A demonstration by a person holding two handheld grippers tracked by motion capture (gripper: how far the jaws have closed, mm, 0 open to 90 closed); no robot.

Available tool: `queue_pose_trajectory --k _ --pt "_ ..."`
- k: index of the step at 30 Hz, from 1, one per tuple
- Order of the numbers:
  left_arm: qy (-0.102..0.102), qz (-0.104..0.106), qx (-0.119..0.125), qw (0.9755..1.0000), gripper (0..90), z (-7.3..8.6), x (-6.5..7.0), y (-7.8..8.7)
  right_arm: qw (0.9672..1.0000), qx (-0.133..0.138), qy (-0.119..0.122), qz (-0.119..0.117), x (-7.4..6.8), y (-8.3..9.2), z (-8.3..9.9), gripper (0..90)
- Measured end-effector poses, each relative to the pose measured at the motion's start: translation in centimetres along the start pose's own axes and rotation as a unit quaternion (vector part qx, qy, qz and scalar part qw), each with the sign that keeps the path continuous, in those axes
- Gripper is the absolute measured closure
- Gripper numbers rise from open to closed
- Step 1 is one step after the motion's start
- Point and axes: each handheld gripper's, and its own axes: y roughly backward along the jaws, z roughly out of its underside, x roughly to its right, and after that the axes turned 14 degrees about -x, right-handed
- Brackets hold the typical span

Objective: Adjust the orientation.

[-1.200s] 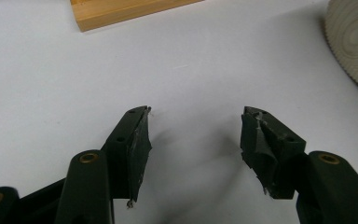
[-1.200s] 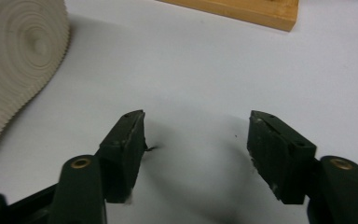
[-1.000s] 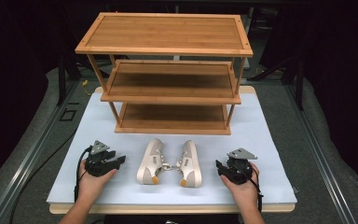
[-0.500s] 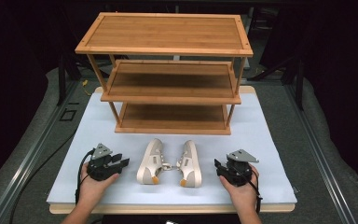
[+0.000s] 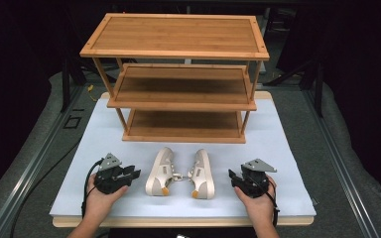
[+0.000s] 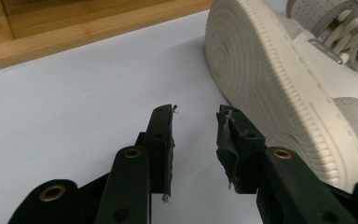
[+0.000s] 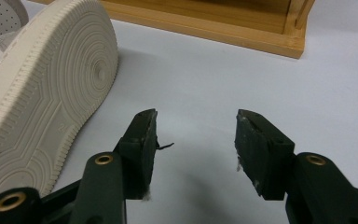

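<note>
- A three-tier wooden shelf rack (image 5: 178, 84) stood at the far side of a white table mat (image 5: 287, 148), its shelves bare.
- Two cream sneakers lay on their sides on the mat, just near of the rack's bottom shelf, their uppers facing each other and their soles turned outward.
- The left sneaker (image 5: 160, 171) lay just right of the left gripper (image 5: 132, 174); in the left gripper view its ribbed sole (image 6: 279, 88) sat right beside the right-hand jaw, apart from it.
- The right sneaker (image 5: 202, 173) lay a little left of the right gripper (image 5: 234, 178); in the right gripper view its sole (image 7: 42, 93) lay to the left of the jaws, not touching them.
- The left gripper, held in the person's left hand (image 5: 99, 198), had just been closing its jaws; they stood partly apart with nothing between them.
- The right gripper, held in the right hand (image 5: 259, 203), had its jaws wide apart over bare mat, gripping nothing.
</note>
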Motion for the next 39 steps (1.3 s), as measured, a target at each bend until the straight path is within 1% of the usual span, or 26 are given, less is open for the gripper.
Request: queue_pose_trajectory --k 4,7,8,9,13,18,19,23,24,26,28,31,35,36,39 --pt "-0.002 0.009 0.002 1.0 67.7 -0.2 0.2 0.2 1.0 0.001 0.005 -0.001 -0.1 -0.1 0.0 48.5" --pt "-0.008 0.016 0.003 0.9998 70.1 -0.4 0.7 0.4 1.0 0.001 0.005 0.0 -0.3 -0.1 0.0 49.1" --pt "-0.015 0.016 0.003 0.9998 70.6 -0.5 0.8 0.5 1.0 0.001 0.004 0.0 -0.2 0.0 0.0 49.2" --pt "-0.016 0.017 0.004 0.9997 71.4 -0.5 0.9 0.6 1.0 0.002 0.005 0.0 -0.2 0.0 0.0 49.4" --pt "-0.033 0.021 0.004 0.9992 75.6 -0.7 1.7 0.9 1.0 0.003 0.001 -0.002 -0.2 0.1 0.0 50.1" --pt "-0.043 0.027 0.007 0.9987 77.1 -0.9 2.2 1.1 1.0 0.005 -0.001 -0.001 -0.1 0.2 0.0 50.2" --pt "-0.042 0.028 0.008 0.9987 77.7 -0.9 2.3 1.1 1.0 0.006 -0.003 0.001 -0.1 0.2 0.0 50.2" --pt "-0.049 0.035 0.01 0.9981 81.0 -1.0 2.8 1.3 1.0 0.006 -0.004 -0.001 -0.1 0.2 0.0 50.2" --pt "-0.056 0.038 0.011 0.9977 82.0 -1.1 2.9 1.3 1.0 0.004 -0.005 -0.001 -0.1 0.2 0.0 50.2" --pt "-0.057 0.041 0.012 0.9975 84.0 -1.1 3.3 1.4 1.0 0.004 -0.007 -0.002 -0.1 0.2 0.0 50.1" --pt "-0.06 0.048 0.013 0.997 86.1 -1.2 3.6 1.4 1.0 0.004 -0.007 -0.003 -0.1 0.2 0.0 50.1" --pt "-0.066 0.049 0.014 0.9965 88.8 -1.4 4.1 1.2 1.0 0.004 -0.008 -0.002 -0.1 0.1 0.0 50.2" --pt "-0.082 0.045 0.001 0.9956 89.4 -1.4 4.5 0.8 0.9999 0.004 -0.009 -0.006 -0.1 0.1 0.0 50.2" --pt "-0.081 0.045 0.004 0.9957 89.5 -1.3 4.6 0.8 0.9999 0.004 -0.01 -0.005 -0.1 0.1 0.0 50.2" --pt "-0.086 0.038 0.004 0.9955 89.5 -1.3 4.6 0.8 0.9999 0.003 -0.009 -0.005 -0.1 0.1 0.0 50.1"
